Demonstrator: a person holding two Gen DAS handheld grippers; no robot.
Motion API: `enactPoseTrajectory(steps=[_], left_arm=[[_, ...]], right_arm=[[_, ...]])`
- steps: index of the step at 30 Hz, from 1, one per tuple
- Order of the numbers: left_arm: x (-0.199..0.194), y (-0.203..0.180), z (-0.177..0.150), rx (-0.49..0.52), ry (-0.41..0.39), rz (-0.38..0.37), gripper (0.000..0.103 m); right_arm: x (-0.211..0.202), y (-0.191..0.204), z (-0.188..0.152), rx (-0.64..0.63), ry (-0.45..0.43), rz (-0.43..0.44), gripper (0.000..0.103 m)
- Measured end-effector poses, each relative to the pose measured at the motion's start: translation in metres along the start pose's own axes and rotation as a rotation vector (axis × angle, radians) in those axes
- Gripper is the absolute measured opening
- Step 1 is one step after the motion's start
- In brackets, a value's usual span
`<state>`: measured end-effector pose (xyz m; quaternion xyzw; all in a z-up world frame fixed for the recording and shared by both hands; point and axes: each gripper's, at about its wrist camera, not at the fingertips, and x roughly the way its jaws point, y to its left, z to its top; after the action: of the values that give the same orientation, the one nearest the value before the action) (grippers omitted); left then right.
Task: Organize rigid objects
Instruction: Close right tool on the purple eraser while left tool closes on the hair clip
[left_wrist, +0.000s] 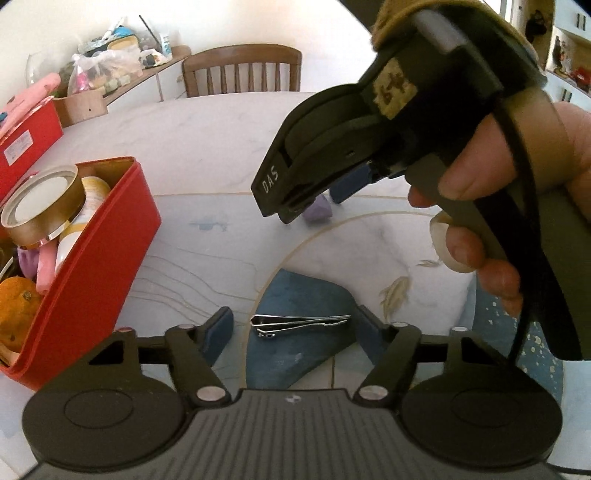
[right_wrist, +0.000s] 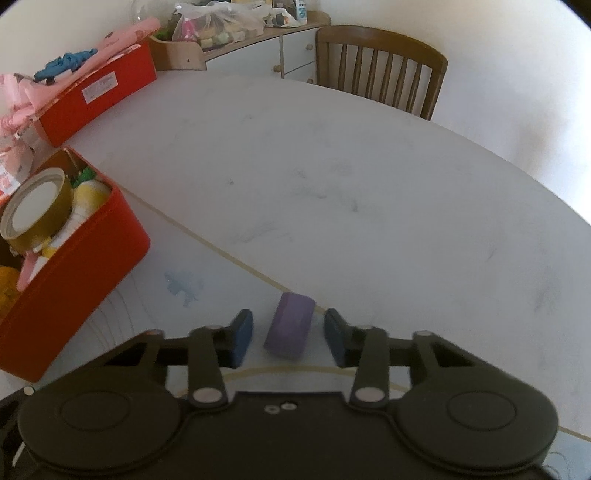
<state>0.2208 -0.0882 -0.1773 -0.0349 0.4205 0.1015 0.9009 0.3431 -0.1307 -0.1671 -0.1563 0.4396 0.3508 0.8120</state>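
A shiny metal clip (left_wrist: 300, 324) lies on a blue patch of the table mat, between the blue fingers of my left gripper (left_wrist: 295, 332). The jaws stand apart and a gap shows on the left side. A small purple block (right_wrist: 290, 330) lies on the mat between the pads of my right gripper (right_wrist: 288, 338), with a narrow gap on each side. The left wrist view also shows the right gripper (left_wrist: 325, 199), held by a hand, tilted down over the purple block (left_wrist: 317, 213). An open red box (left_wrist: 92, 258) holding a gold tape roll (left_wrist: 40, 206) stands to the left.
A second red box (right_wrist: 99, 92) with pink things sits at the far left. A wooden chair (right_wrist: 384, 70) stands behind the round white table (right_wrist: 332, 166). A cluttered sideboard (right_wrist: 258, 40) lines the wall. The near red box (right_wrist: 74, 266) also holds bottles and an orange.
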Motion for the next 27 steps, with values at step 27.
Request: enactPoseTrajectory(steps=[27], left_arm=[[-0.038,0.027,0.0,-0.019,0.004,-0.027,0.056]], right_arm=[[-0.072,-0.003,-0.032,0.048,-0.028,0.092,0.02]])
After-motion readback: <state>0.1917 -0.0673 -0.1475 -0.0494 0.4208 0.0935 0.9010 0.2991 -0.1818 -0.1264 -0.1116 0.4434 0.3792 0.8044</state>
